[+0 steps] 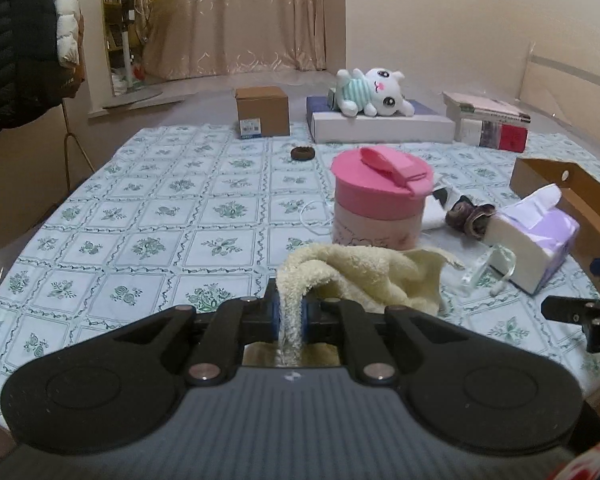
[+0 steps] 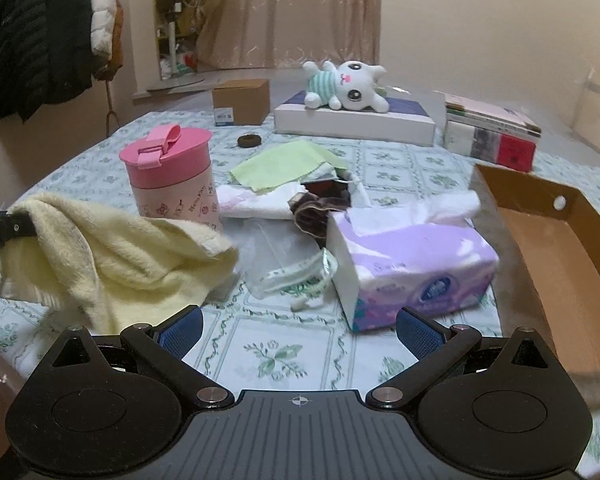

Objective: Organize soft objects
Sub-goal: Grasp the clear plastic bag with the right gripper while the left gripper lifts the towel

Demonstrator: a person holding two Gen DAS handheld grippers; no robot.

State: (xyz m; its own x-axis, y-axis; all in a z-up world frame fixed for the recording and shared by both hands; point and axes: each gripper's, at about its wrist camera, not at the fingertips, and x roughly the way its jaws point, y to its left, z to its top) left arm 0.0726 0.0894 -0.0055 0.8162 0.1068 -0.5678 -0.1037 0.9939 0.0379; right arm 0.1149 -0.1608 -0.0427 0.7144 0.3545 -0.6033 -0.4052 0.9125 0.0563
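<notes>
My left gripper (image 1: pixel 289 312) is shut on a pale yellow towel (image 1: pixel 360 276), which drapes onto the table in front of it; the towel also shows in the right wrist view (image 2: pixel 112 256), held at its left corner. My right gripper (image 2: pixel 298 330) is open and empty, low over the table before a purple tissue pack (image 2: pixel 412 264). A white plush cat (image 2: pixel 348 88) lies on a white flat box (image 2: pixel 352 122) at the back. A green cloth (image 2: pixel 284 164), white cloth (image 2: pixel 256 204) and brown scrunchie (image 2: pixel 312 212) lie mid-table.
A pink lidded tub (image 2: pixel 172 176) stands left of the cloths. An open cardboard tray (image 2: pixel 548 216) is at the right edge. A small cardboard box (image 2: pixel 242 100), stacked books (image 2: pixel 492 132), a dark ring (image 2: pixel 249 141) and clear plastic wrap (image 2: pixel 296 272) are also on the table.
</notes>
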